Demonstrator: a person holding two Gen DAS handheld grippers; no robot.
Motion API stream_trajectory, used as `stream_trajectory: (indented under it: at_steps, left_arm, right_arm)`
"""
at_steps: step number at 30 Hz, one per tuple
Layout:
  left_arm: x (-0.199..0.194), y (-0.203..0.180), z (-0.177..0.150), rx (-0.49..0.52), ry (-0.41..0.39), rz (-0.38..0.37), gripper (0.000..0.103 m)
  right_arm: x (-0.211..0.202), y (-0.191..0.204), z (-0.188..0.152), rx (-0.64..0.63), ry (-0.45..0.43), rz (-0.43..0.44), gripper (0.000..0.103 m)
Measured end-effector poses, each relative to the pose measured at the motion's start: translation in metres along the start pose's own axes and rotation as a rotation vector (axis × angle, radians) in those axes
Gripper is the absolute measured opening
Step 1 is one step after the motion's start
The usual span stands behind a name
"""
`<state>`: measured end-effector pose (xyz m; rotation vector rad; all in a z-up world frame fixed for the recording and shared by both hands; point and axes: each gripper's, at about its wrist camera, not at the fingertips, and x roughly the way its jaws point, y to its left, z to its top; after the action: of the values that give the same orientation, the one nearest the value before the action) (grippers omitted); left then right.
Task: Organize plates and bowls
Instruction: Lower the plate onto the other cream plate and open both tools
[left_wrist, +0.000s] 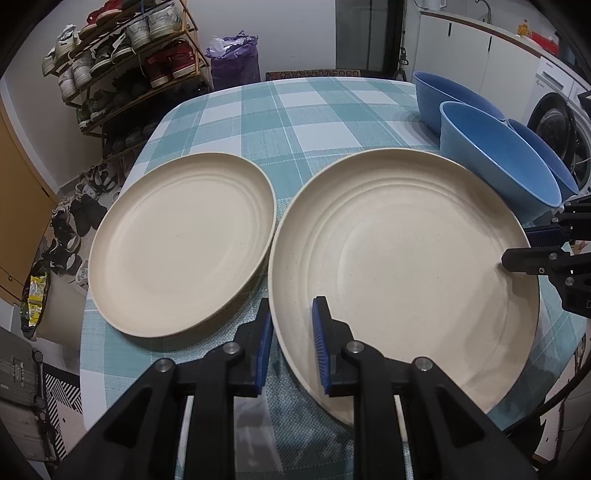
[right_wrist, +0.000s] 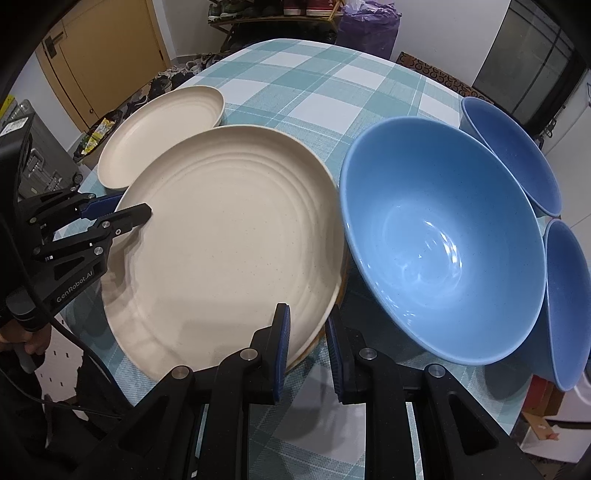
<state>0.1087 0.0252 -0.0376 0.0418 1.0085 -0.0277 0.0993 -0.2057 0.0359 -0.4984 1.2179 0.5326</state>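
A large cream plate (left_wrist: 402, 254) (right_wrist: 225, 236) fills the middle of both views. My left gripper (left_wrist: 291, 306) (right_wrist: 129, 206) is shut on one side of its rim, and my right gripper (right_wrist: 306, 317) (left_wrist: 521, 245) is shut on the opposite side. Under the rim by my right fingers, more cream rims show in layers. A second cream plate (left_wrist: 181, 243) (right_wrist: 162, 136) lies flat on the checked tablecloth beside it, partly covered by the large one in the right wrist view. Three blue bowls (right_wrist: 443, 236) (right_wrist: 513, 151) (right_wrist: 565, 302) stand close together on the other side of the large plate.
The table (left_wrist: 295, 110) has a teal and white checked cloth, with bare cloth behind the plates. Beyond its far edge are a shoe rack (left_wrist: 129, 55) and a purple bag (left_wrist: 234, 55). A washing machine (left_wrist: 554, 125) stands behind the bowls. A hand (right_wrist: 22, 339) holds the left gripper's handle.
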Motion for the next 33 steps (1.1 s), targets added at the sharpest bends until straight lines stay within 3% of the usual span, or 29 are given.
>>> stream_trajectory:
  at_steps: [19, 24, 31, 33]
  left_arm:
    - [0.010, -0.011, 0.000, 0.048, -0.003, 0.057, 0.019]
    - [0.010, -0.011, 0.000, 0.048, -0.002, 0.052, 0.020]
    - [0.010, -0.009, 0.001, 0.032, 0.009, 0.014, 0.028]
    - [0.007, -0.009, 0.000, 0.033, 0.000, 0.005, 0.035]
  right_arm:
    - [0.012, 0.004, -0.004, -0.061, 0.009, -0.103, 0.020]
    - [0.011, 0.000, -0.006, -0.051, 0.008, -0.083, 0.020]
    - [0.006, -0.001, -0.004, -0.041, -0.004, -0.050, 0.023]
    - [0.004, 0.000, -0.004, -0.040, -0.013, -0.035, 0.026]
